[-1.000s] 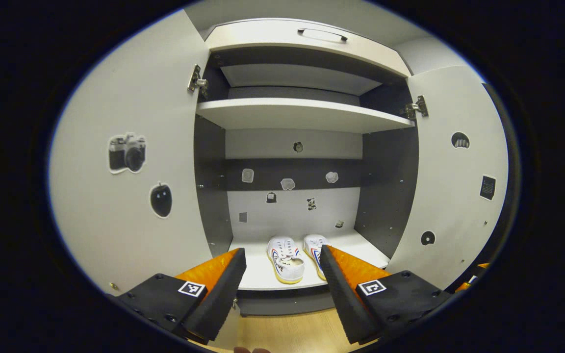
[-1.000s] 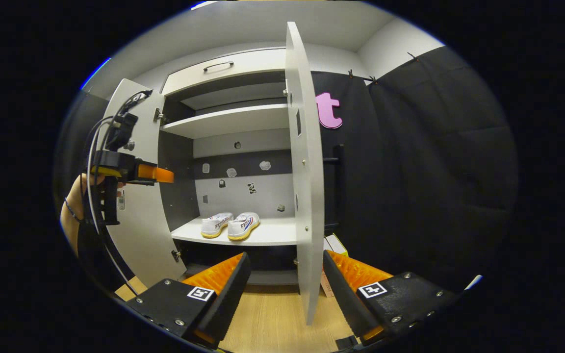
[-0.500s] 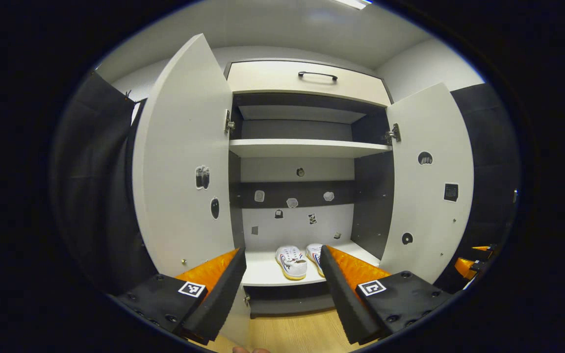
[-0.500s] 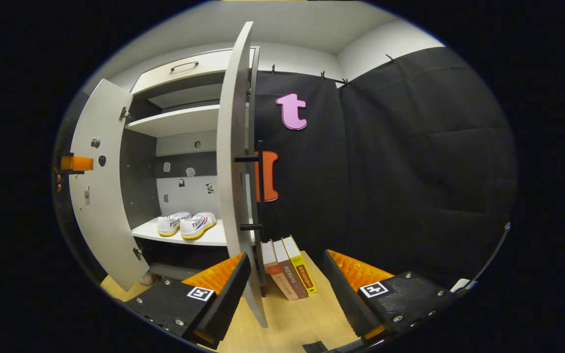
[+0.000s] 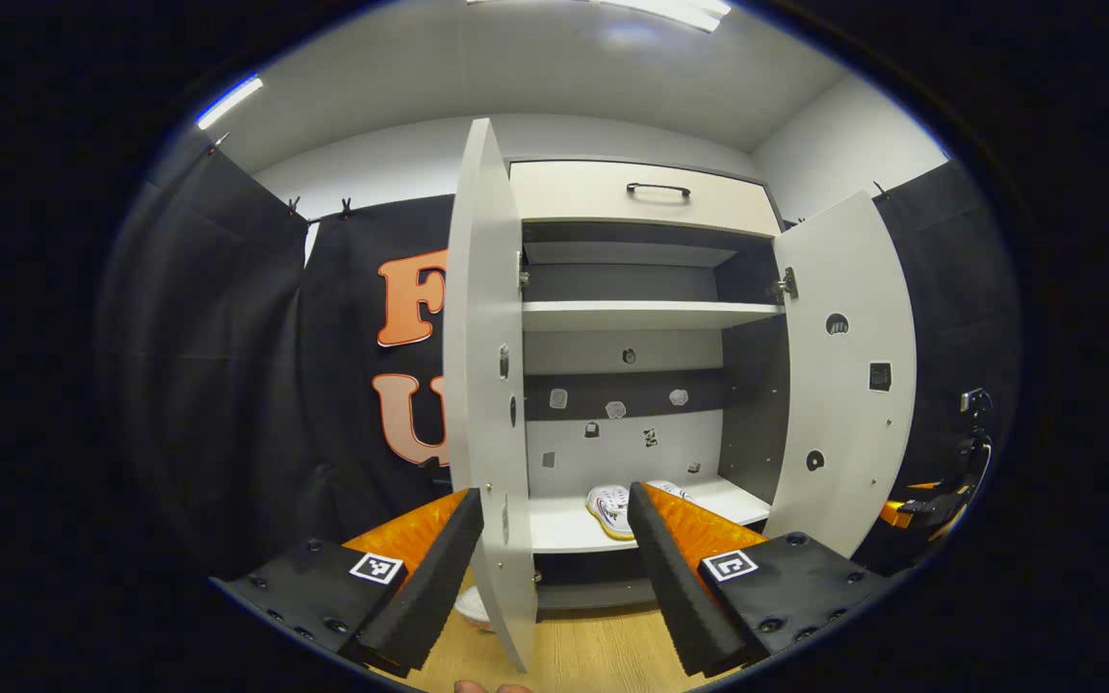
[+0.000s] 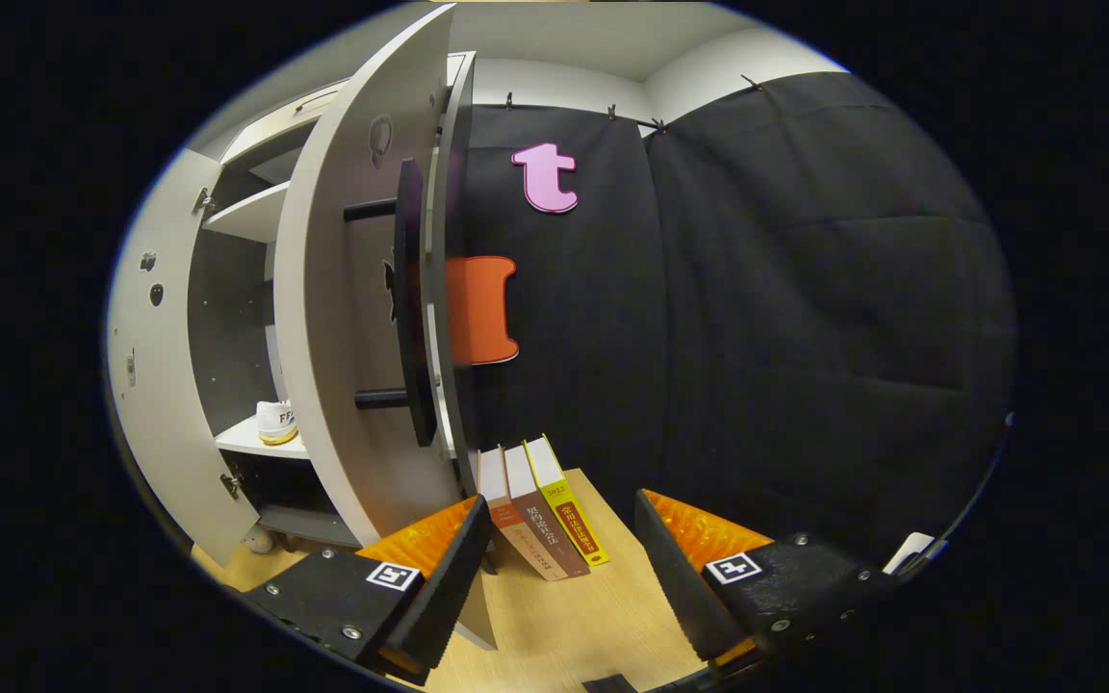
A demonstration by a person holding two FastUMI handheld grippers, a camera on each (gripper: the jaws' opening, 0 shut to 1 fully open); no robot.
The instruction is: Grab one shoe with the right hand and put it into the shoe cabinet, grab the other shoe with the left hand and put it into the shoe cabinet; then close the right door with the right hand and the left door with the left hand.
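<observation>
Now, by label:

Left gripper (image 5: 554,568): fingers spread wide apart, holding nothing; the lower edge of the left door (image 5: 492,404) stands between them in the left gripper view.

Right gripper (image 6: 559,577): fingers apart and empty, low over the wooden floor (image 6: 564,626), just beside the foot of the right door (image 6: 343,318).

Doors: both swung out from the shoe cabinet (image 5: 641,318); pale grey panels with small dark stickers; the right door carries a long dark bar handle (image 6: 410,298) on its outer face.

Shoes (image 5: 612,505): white canvas pair with yellowish soles and a red and blue side mark, on the cabinet's lowest white shelf (image 5: 564,525), partly hidden behind a finger.

Books (image 6: 540,510): three, leaning upright on the floor beside the right door's foot.

Drawer (image 5: 641,197): cream front with a dark handle, topping the cabinet.
</observation>
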